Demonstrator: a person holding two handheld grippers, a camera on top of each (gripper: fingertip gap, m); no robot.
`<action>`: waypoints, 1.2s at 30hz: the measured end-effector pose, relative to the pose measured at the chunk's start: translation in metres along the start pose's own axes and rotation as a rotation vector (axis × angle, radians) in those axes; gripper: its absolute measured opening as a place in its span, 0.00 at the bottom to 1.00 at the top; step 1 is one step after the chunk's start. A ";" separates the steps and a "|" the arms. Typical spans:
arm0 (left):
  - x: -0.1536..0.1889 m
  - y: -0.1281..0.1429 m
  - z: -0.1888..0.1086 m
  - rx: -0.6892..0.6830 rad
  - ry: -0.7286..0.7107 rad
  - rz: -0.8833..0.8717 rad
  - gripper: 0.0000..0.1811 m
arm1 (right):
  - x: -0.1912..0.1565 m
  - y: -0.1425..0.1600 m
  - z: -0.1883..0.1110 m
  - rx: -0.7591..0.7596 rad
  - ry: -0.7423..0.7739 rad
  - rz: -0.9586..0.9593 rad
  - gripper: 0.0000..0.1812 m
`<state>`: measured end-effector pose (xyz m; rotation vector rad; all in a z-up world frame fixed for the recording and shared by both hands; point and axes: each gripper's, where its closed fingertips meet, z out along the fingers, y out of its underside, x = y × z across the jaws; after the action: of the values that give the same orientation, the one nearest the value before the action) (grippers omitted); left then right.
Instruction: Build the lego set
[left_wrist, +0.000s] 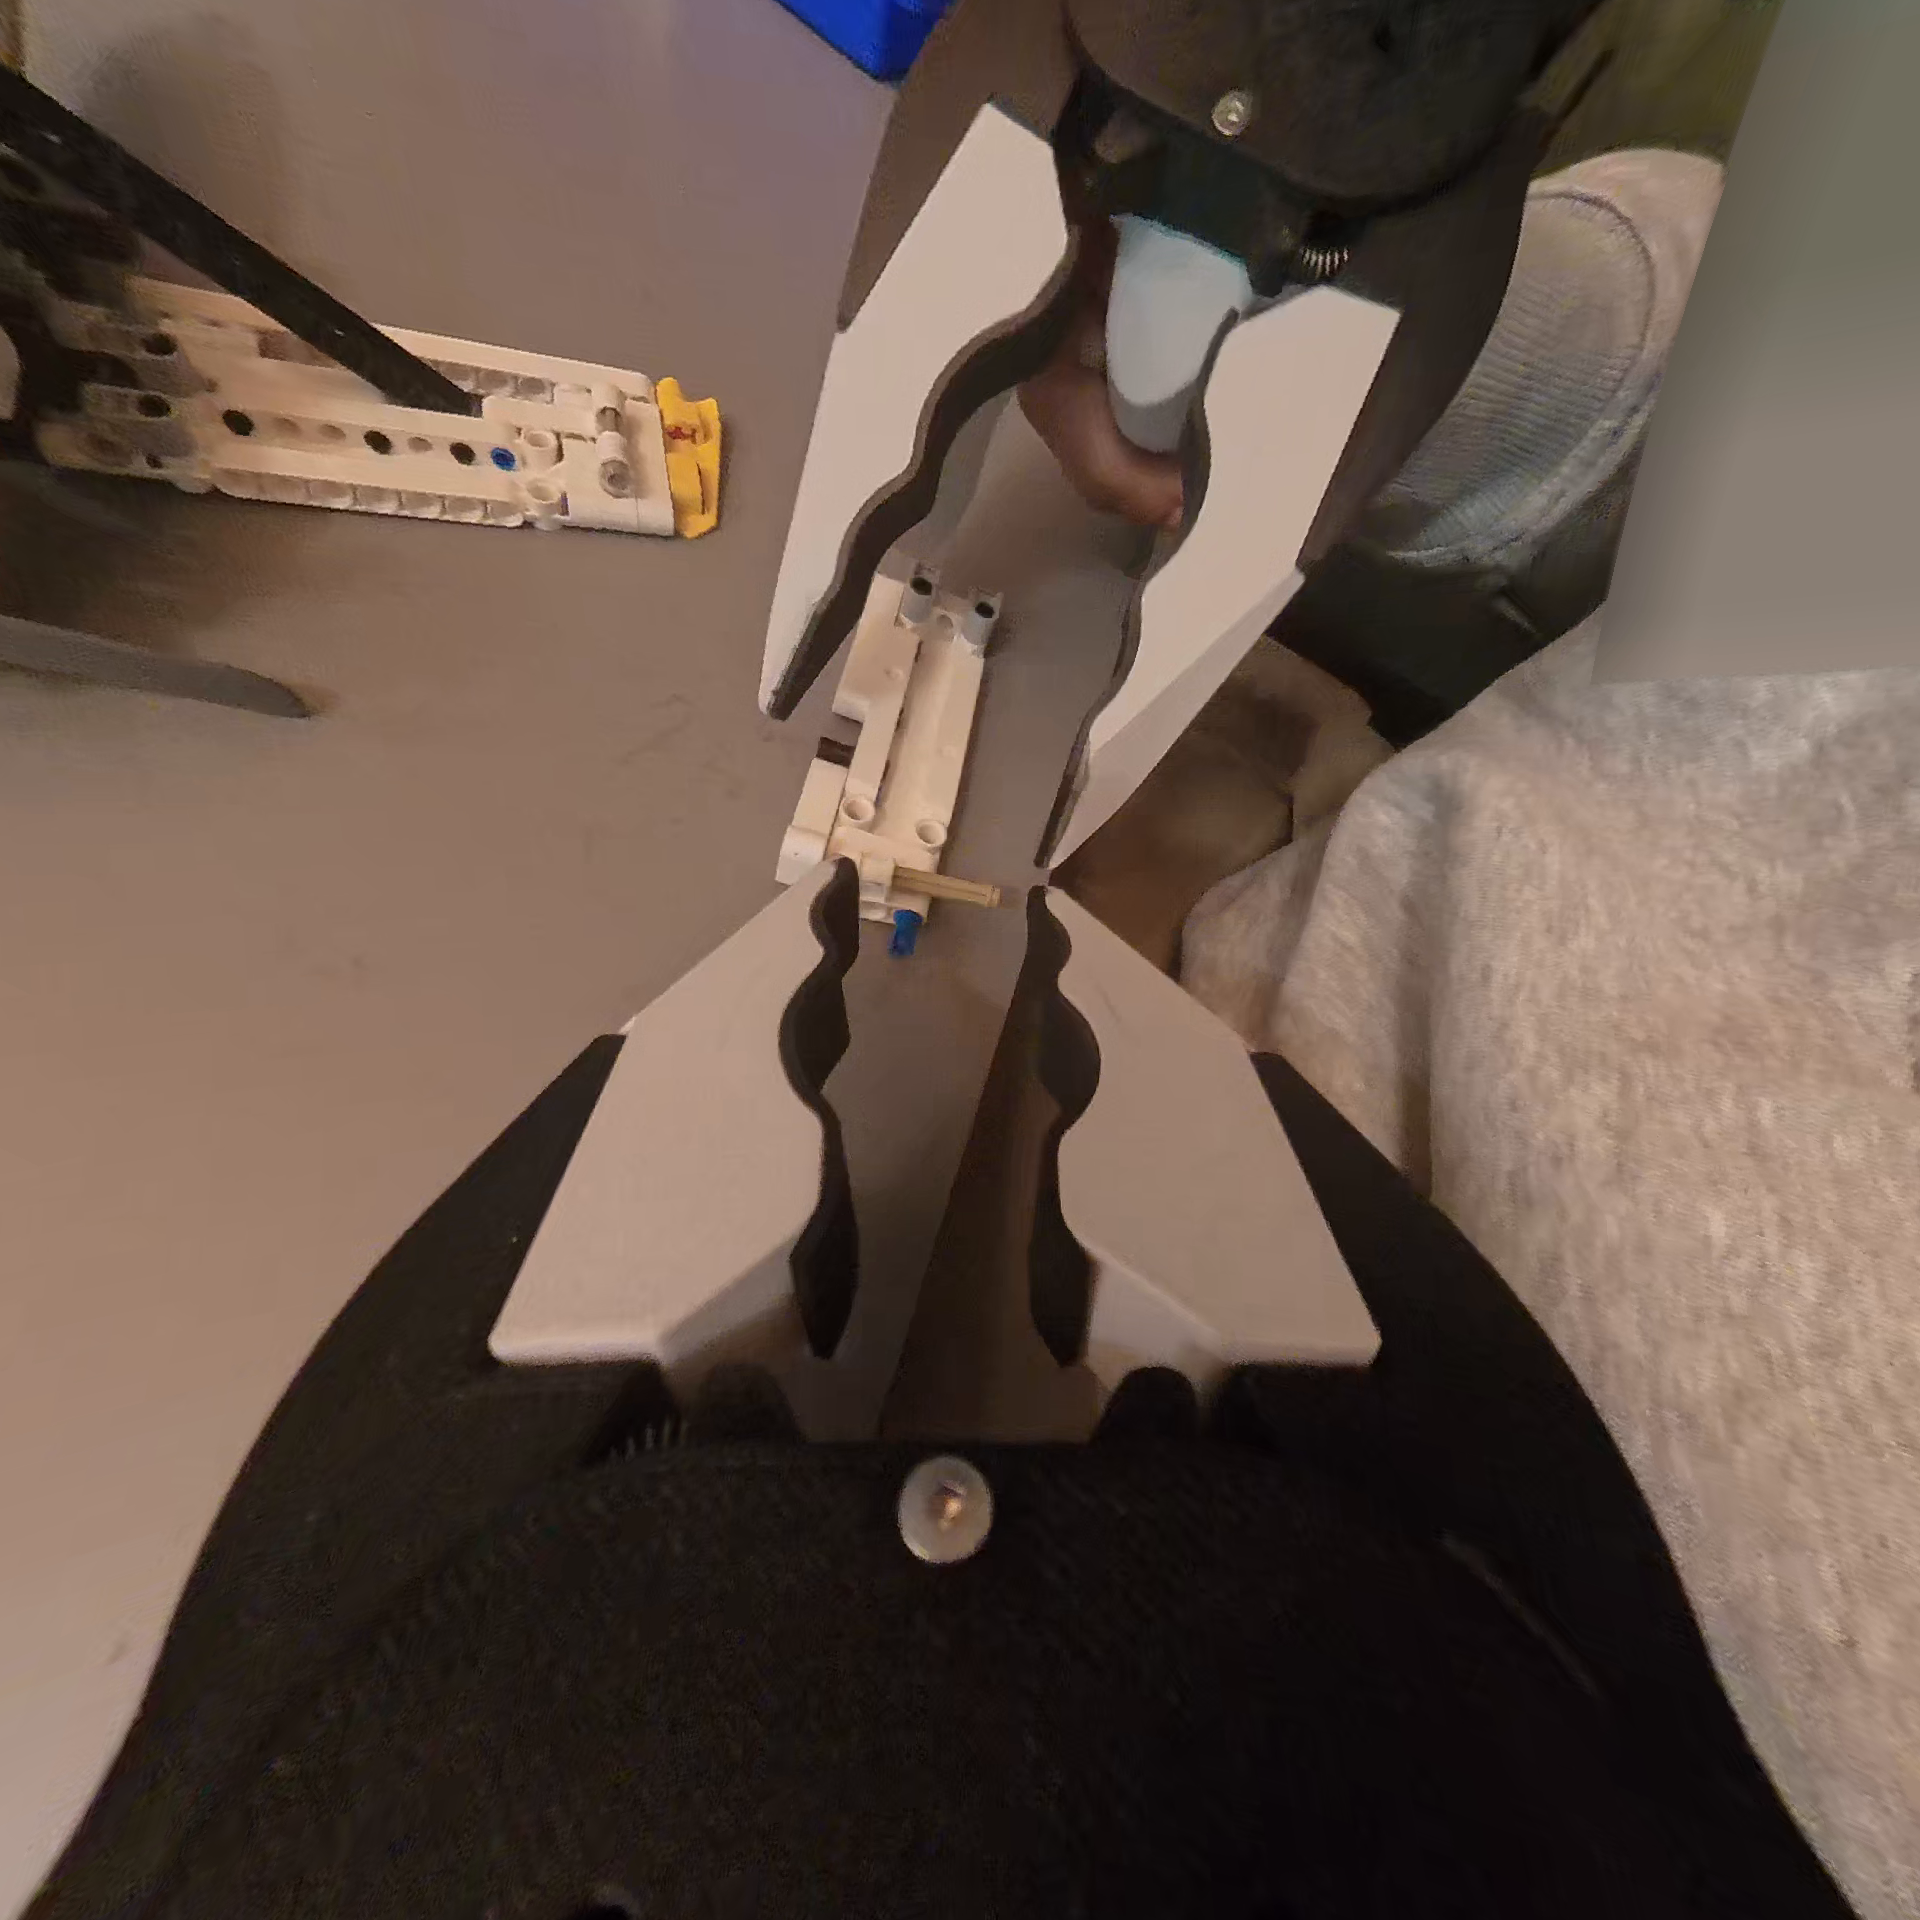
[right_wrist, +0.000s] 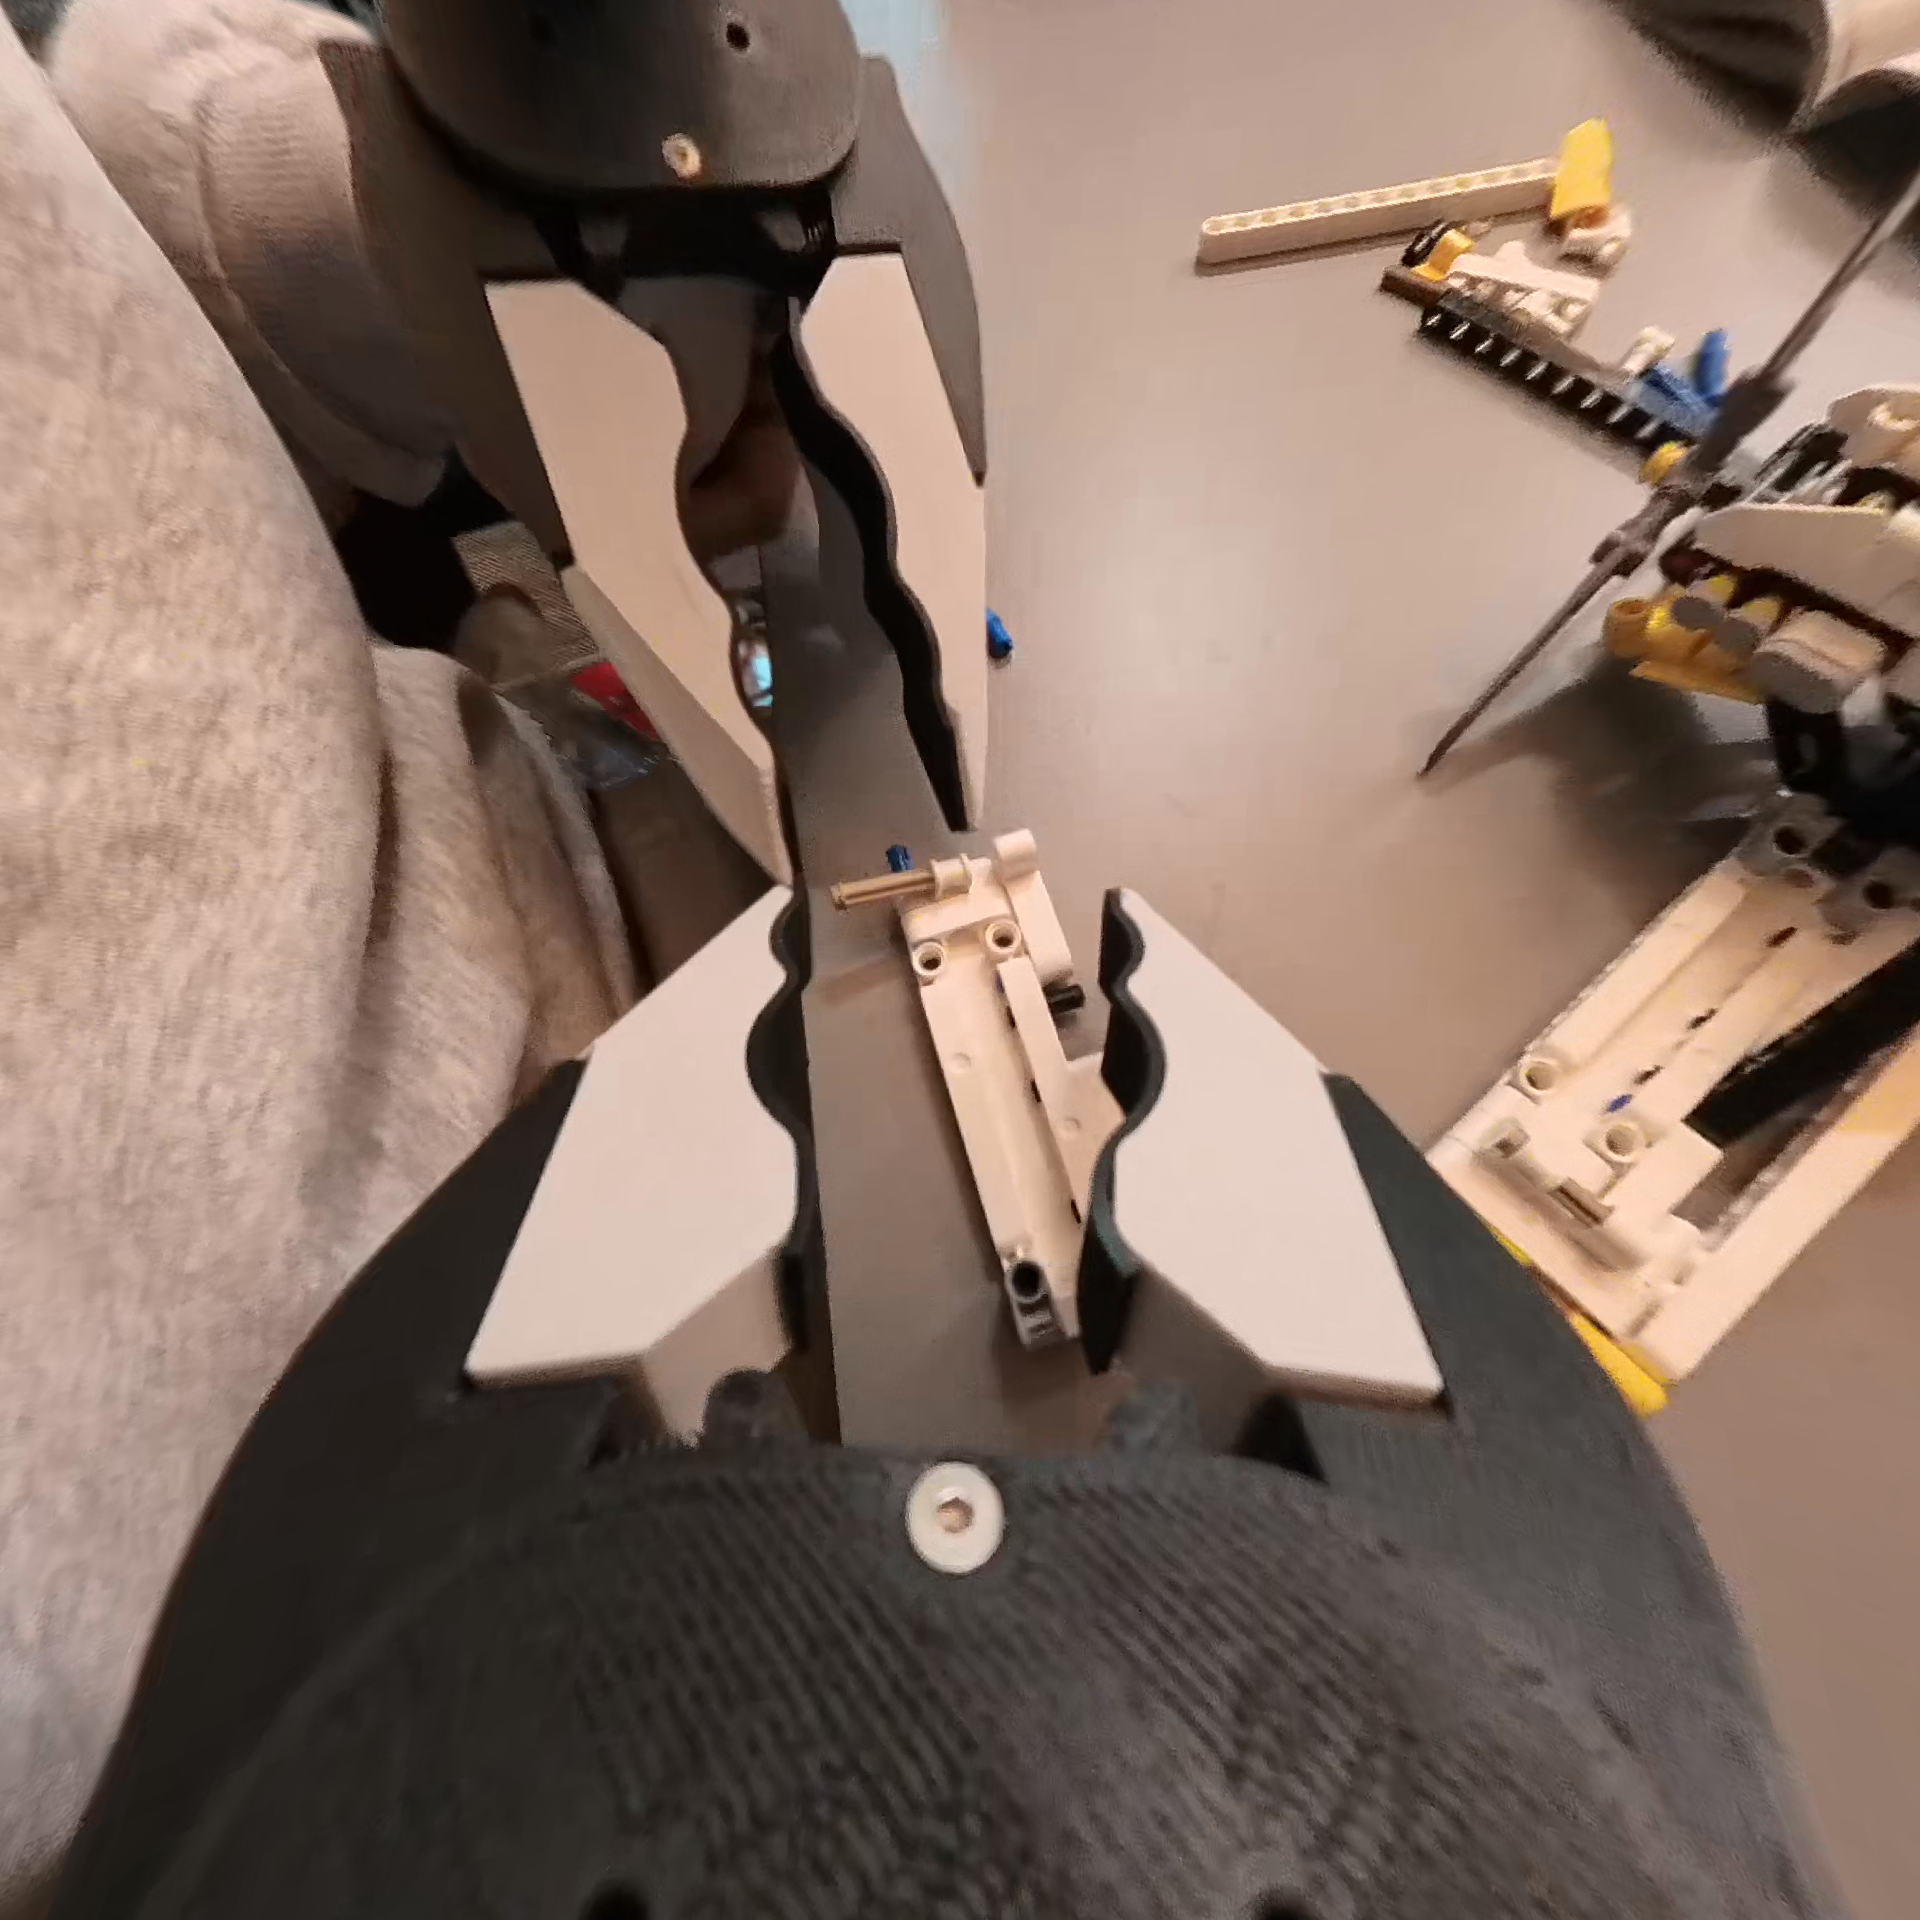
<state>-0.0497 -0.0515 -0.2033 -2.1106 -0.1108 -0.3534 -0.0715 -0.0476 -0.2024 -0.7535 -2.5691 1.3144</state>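
Observation:
A small white lego subassembly (left_wrist: 914, 717) lies between my two grippers over the grey table (left_wrist: 416, 935). A tan axle (left_wrist: 951, 888) and a blue pin (left_wrist: 904, 930) stick out of its near end. My left gripper (left_wrist: 935, 894) is narrowly open. Its tips flank the axle end, one touching the white connector, the other a hair off the axle tip. In the right wrist view my right gripper (right_wrist: 953, 909) is open around the subassembly (right_wrist: 987, 1091). The piece rests against one finger only. The left gripper (right_wrist: 873, 847) comes in from above.
A white lego build with a yellow end (left_wrist: 416, 436) and a black blade (left_wrist: 260, 281) lies far left. The right wrist view shows a larger model (right_wrist: 1766, 623), a white panel (right_wrist: 1662, 1143), a long white beam (right_wrist: 1371, 213) and a loose blue pin (right_wrist: 997, 629). A person's grey sleeve (left_wrist: 1558, 1143) borders the table. Less than 4 cm separates the two grippers' tips. The subassembly (right_wrist: 987, 1091) lies around 4 cm away from my right fingertips.

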 end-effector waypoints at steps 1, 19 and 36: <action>-0.001 0.000 0.001 0.002 0.003 -0.008 0.17 | 0.000 -0.001 0.000 0.003 -0.034 0.029 0.31; -0.005 0.007 0.008 -0.053 0.005 -0.042 0.11 | 0.005 0.011 0.013 -0.114 -0.082 0.031 0.19; -0.006 0.008 0.010 -0.045 -0.051 0.048 0.11 | 0.005 0.014 0.015 -0.125 0.001 -0.069 0.17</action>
<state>-0.0518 -0.0470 -0.2161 -2.1631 -0.0824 -0.2752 -0.0764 -0.0489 -0.2232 -0.6790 -2.6708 1.1420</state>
